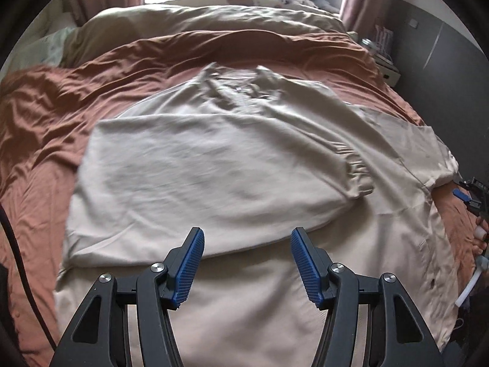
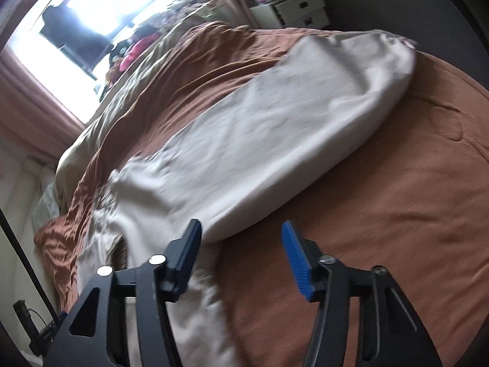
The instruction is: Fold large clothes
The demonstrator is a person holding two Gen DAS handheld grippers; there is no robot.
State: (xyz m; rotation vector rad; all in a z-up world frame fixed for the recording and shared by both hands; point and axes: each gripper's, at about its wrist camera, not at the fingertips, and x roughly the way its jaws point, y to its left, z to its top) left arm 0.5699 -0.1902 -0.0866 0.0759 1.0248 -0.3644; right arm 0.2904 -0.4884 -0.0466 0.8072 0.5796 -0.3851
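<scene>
Parted fingers (image 1: 301,263) hover above spread shirt (image 1: 232,165).

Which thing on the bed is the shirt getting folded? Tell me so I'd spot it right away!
Find the big bed with the rust-brown cover. Spread flat across its middle lies the shirt, with one side already folded over itself. It is the only pale cream cloth lying on the brown, and it has a collar at its far end; the beige duvet sits farther back near the window.
</scene>
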